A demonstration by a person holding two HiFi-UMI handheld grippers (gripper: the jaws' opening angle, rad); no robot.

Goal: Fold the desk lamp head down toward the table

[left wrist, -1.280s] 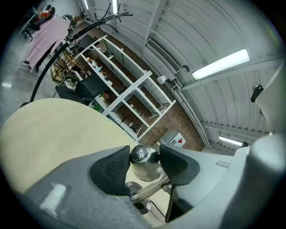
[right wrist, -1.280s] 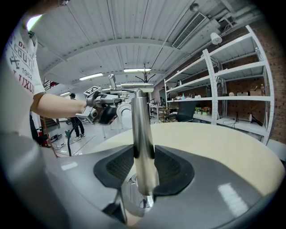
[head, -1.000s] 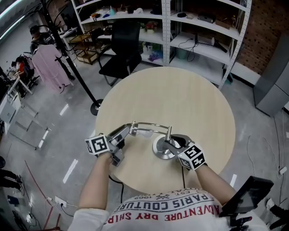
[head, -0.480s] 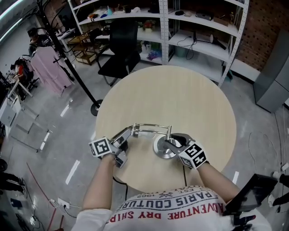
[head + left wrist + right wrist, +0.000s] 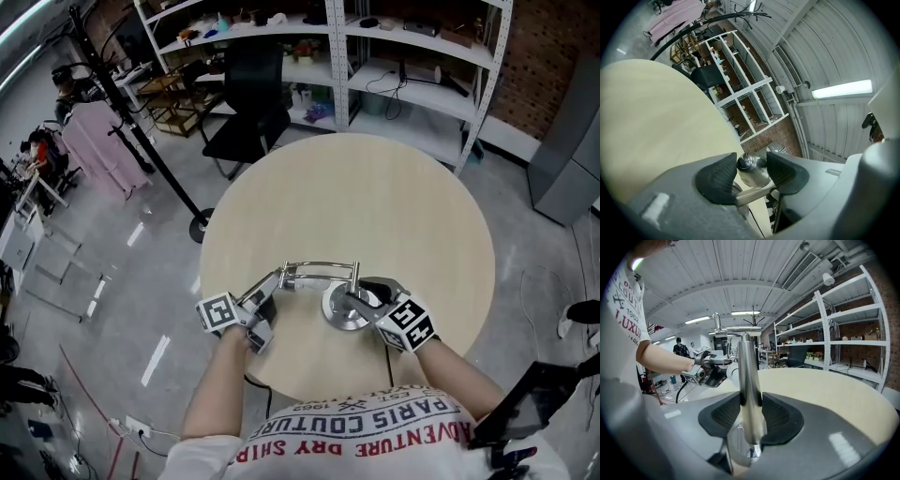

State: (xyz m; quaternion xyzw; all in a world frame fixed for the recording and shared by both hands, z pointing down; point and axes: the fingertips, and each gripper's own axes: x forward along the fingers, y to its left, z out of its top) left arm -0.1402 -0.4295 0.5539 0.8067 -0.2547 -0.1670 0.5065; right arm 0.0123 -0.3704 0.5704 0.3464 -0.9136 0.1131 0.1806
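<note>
Chrome desk lamp sits on round table [image 5: 375, 206], on the near half toward the person. Landmark: lamp base [image 5: 339, 314], a round disc. Upright post [image 5: 749, 380] rises from the base; horizontal arm [image 5: 323, 266] runs left from the post top. Lamp head [image 5: 751, 172] hangs off the arm's far end, left of the base and clear of the tabletop, its long axis slanting from the arm joint down toward the person's left hand. Left gripper [image 5: 261, 305] has the head: pads sit on either side of the chrome shell and pinch it. Right gripper [image 5: 361, 298] is just above the base, jaws clamped on the post low down, bracing the lamp. The left hand is the working one, already on the head. Judgement: the head must pivot about the arm joint, downward to the tabletop left of the base, while the right keeps the base from tipping.
</note>
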